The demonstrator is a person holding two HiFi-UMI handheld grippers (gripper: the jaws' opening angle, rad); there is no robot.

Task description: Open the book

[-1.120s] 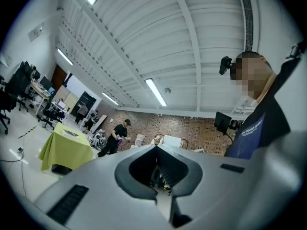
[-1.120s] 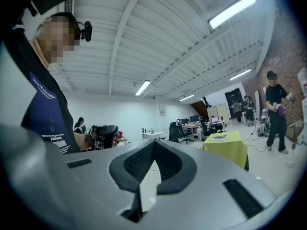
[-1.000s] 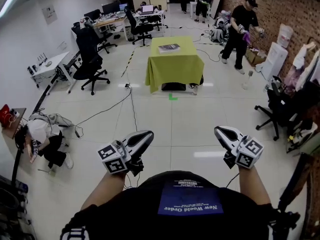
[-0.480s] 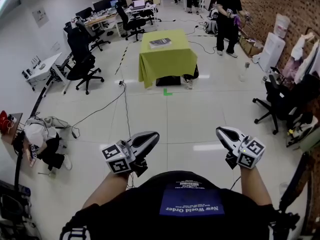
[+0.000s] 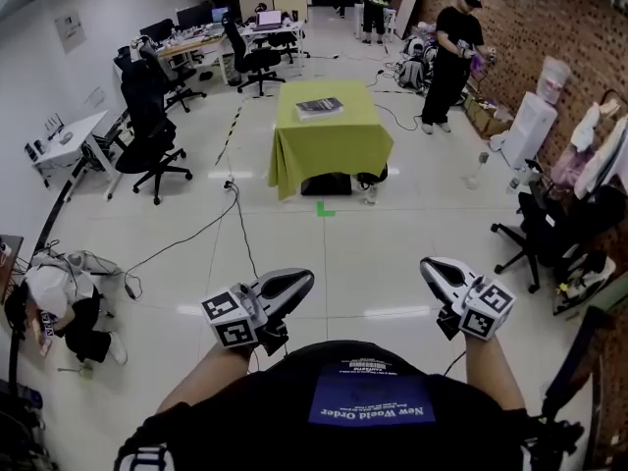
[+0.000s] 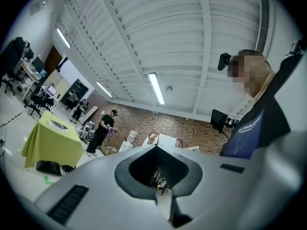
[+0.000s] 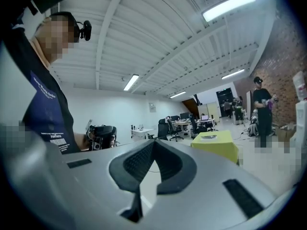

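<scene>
Far desk (image 5: 332,150) holds closed book (image 5: 319,108); we shd approach squarely, left gripper (image 5: 294,282) & right gripper (image 5: 433,267) jaws shut, empty.

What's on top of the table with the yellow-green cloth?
One dark-covered book lies flat, left of centre, on the yellow-green cloth. Nothing else shows on top. The cloth covers the tabletop, and the book covers whatever is beneath it.

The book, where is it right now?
In the head view, the book lies on the green-clothed table at upper centre, left of a standing person in black.
</scene>
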